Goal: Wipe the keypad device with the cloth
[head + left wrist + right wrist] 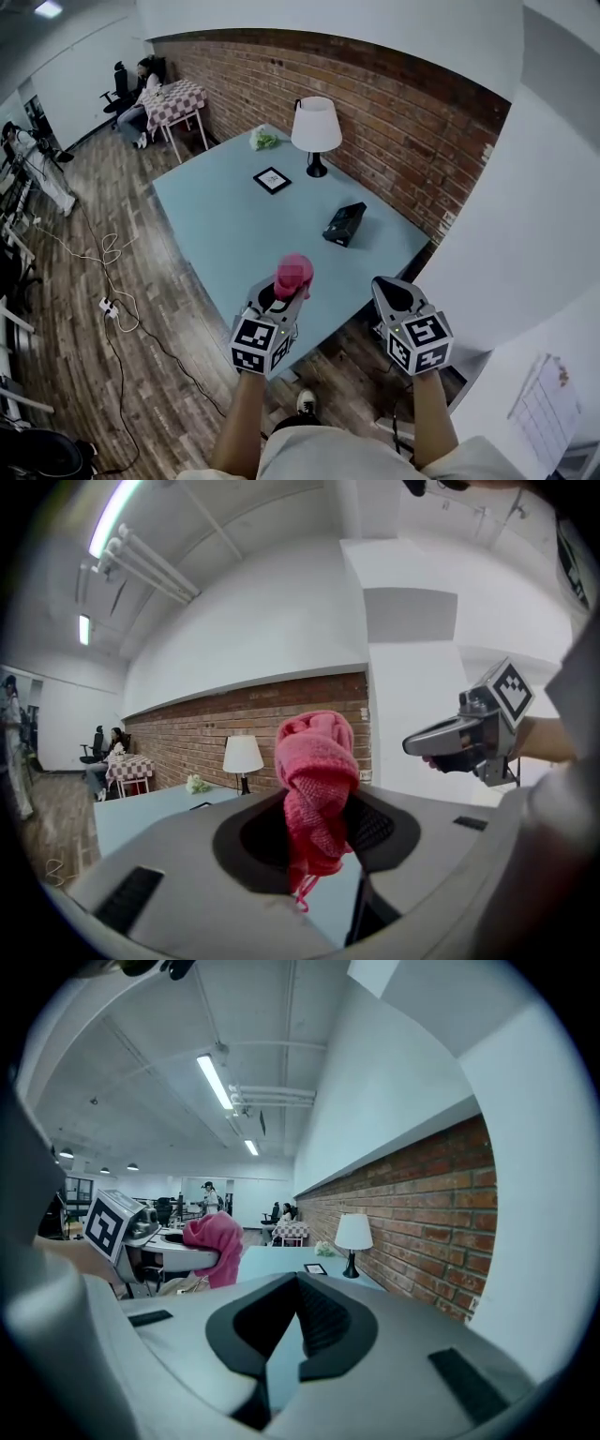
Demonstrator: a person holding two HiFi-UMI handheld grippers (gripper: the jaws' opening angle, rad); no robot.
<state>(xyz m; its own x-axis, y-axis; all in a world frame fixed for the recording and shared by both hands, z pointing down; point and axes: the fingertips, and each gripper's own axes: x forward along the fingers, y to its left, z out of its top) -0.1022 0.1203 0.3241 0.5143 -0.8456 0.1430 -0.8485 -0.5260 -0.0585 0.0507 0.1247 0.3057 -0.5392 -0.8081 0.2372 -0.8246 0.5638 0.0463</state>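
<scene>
The black keypad device (344, 224) lies on the light blue table (225, 234), toward its right side. Both grippers hover over the table's near edge, well short of the device. My left gripper (286, 295) is shut on a bunched pink cloth (293, 274), which sticks up out of its jaws. The left gripper view shows the cloth (317, 780) pinched between the jaws, a loose thread hanging below. My right gripper (390, 288) is to the right of it, shut with nothing held. In the right gripper view the jaws meet on empty air (298, 1321). Neither gripper view shows the device.
A white lamp (316, 131) stands at the table's far side by the brick wall (375, 103). A small black-framed picture (272, 180) and a greenish bundle (263, 139) lie further back. Cables (112, 281) run over the wooden floor at left. A person sits at a distant checkered table (173, 101).
</scene>
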